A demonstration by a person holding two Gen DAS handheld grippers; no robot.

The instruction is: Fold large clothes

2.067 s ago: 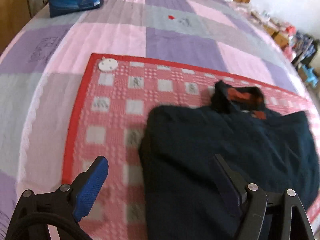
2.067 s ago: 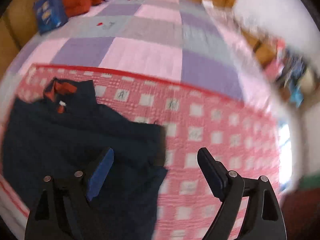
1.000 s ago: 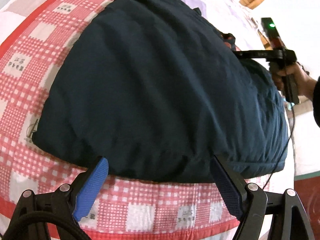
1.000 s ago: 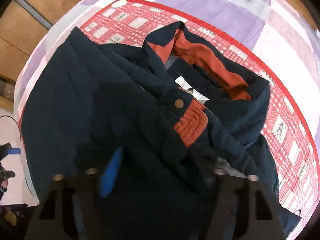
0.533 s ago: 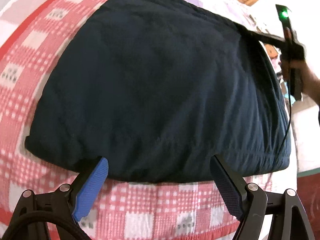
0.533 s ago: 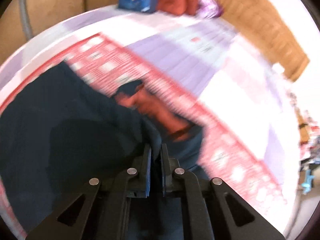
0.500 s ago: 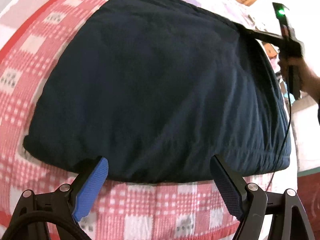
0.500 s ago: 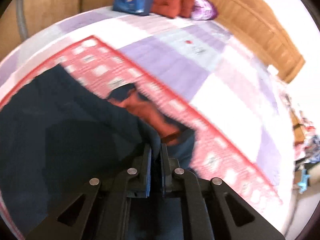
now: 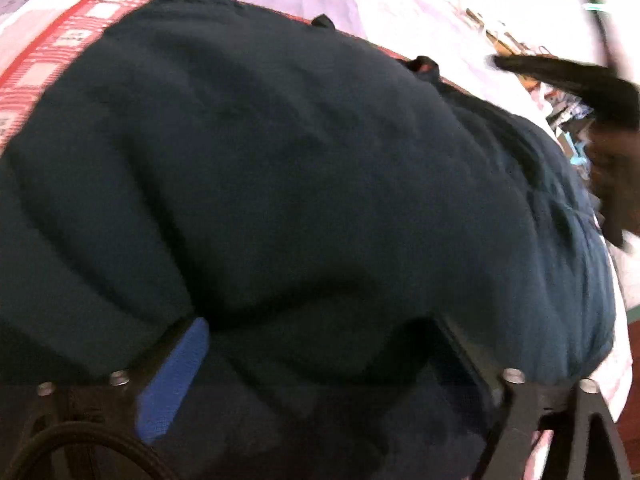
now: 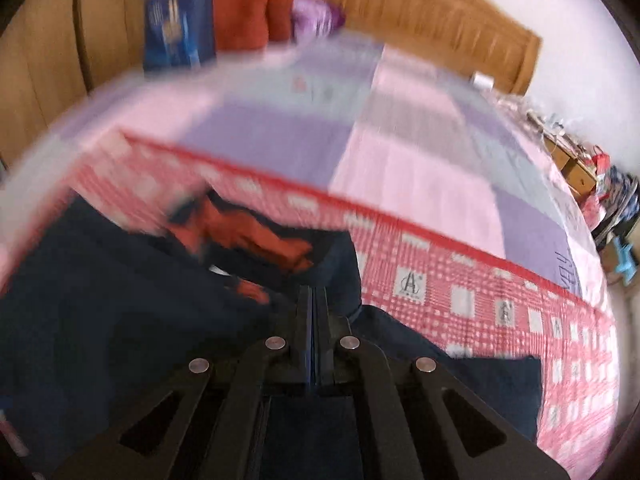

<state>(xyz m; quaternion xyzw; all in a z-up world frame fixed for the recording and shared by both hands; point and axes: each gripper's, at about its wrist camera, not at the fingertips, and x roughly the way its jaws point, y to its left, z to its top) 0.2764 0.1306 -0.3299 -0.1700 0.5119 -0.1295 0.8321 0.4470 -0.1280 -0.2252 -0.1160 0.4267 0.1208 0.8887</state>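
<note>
A dark navy jacket (image 9: 300,168) with a rust-red collar lining (image 10: 256,240) lies on a red-and-white checked mat (image 10: 460,280) on the bed. My left gripper (image 9: 320,336) is open, its jaws spread around the jacket's bottom hem, with fabric bulging between them. My right gripper (image 10: 314,296) is shut on the jacket's fabric near the collar. In the left wrist view the right gripper (image 9: 560,76) shows at the far right edge of the jacket, blurred.
The bed has a pink, purple and grey patchwork cover (image 10: 400,152). A blue bag (image 10: 176,28), red cushions (image 10: 252,16) and a wooden headboard (image 10: 420,8) are at the far end. Clutter (image 10: 608,192) stands beside the bed on the right.
My left gripper has pushed forward so the hem now sits between its open jaws. My right gripper stays shut on the jacket and has swung, showing more of the bed.
</note>
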